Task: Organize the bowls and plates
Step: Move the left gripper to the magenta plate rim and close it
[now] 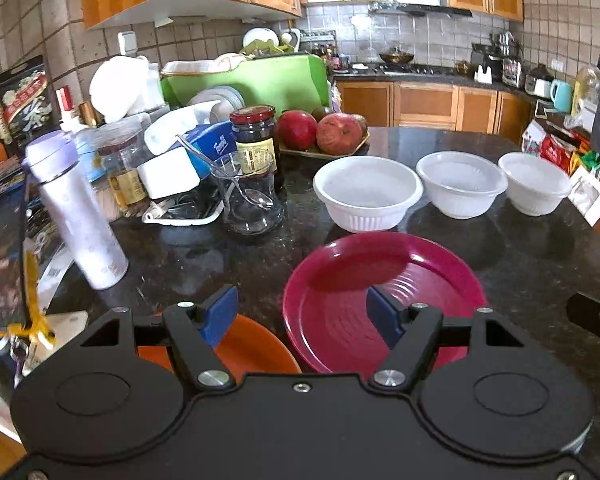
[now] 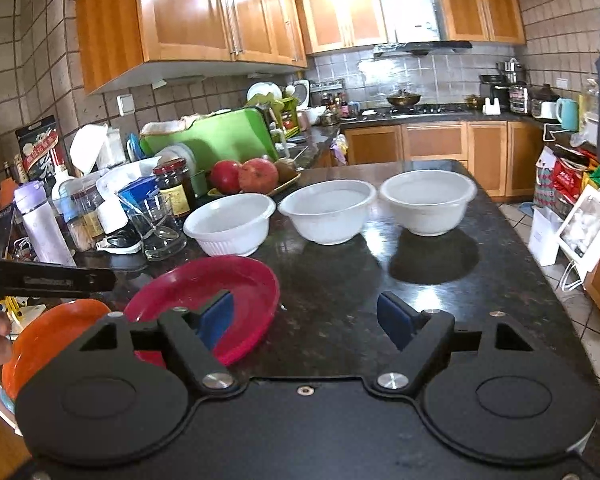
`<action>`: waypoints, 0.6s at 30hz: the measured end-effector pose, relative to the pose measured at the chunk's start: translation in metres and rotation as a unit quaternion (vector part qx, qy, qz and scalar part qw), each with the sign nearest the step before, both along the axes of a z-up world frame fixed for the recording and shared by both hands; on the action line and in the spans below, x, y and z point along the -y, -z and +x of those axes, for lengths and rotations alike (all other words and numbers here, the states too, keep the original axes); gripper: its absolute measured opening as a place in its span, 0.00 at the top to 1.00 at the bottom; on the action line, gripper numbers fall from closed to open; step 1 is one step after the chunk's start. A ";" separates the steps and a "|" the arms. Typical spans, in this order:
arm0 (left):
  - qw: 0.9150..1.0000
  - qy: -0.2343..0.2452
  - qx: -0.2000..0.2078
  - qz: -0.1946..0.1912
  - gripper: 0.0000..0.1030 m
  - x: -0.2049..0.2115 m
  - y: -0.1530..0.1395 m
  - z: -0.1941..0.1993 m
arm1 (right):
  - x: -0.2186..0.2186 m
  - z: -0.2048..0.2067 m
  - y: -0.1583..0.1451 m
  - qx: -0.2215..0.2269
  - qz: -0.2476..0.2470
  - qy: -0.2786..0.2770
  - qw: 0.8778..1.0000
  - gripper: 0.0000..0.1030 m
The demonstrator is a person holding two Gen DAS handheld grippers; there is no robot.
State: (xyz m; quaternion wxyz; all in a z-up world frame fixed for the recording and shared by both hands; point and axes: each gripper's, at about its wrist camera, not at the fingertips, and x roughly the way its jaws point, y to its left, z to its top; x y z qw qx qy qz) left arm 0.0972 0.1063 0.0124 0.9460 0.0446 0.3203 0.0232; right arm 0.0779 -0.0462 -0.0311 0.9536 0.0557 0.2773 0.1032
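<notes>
Three white bowls (image 1: 368, 194) (image 1: 460, 184) (image 1: 534, 184) stand in a row across the dark stone counter (image 1: 520, 264). They also appear in the right wrist view, bowls (image 2: 230, 222) (image 2: 328, 210) (image 2: 428, 200). In front of them lies a magenta plate (image 1: 340, 280) (image 2: 204, 280), with an orange plate (image 1: 252, 340) (image 2: 48, 336) to its left. My left gripper (image 1: 302, 316) is open and empty, with one blue finger over each plate. My right gripper (image 2: 306, 320) is open and empty, its left finger over the magenta plate's right rim and its right finger over bare counter.
The counter's left side is crowded: a lilac bottle (image 1: 76, 216), a dark jar (image 1: 256, 140), a glass jug (image 1: 248, 196), a fruit tray (image 1: 320, 132) and a green board (image 1: 252, 80). The counter's right edge (image 2: 540, 272) drops to a tiled floor with bags and boxes.
</notes>
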 end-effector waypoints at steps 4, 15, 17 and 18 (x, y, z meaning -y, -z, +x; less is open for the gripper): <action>1.000 0.022 -0.019 0.007 0.29 -0.006 0.010 0.019 | -0.016 0.020 0.010 -0.021 -0.006 -0.003 1.000 0.26; 0.995 0.059 -0.074 -0.009 0.38 -0.027 0.029 0.065 | -0.044 0.060 0.032 -0.065 -0.015 -0.001 0.998 0.43; 0.994 0.066 -0.087 -0.015 0.43 -0.030 0.033 0.069 | -0.048 0.066 0.035 -0.071 -0.021 -0.001 0.997 0.47; 0.993 0.071 -0.093 -0.016 0.45 -0.031 0.035 0.072 | -0.050 0.068 0.037 -0.074 -0.023 -0.002 0.997 0.49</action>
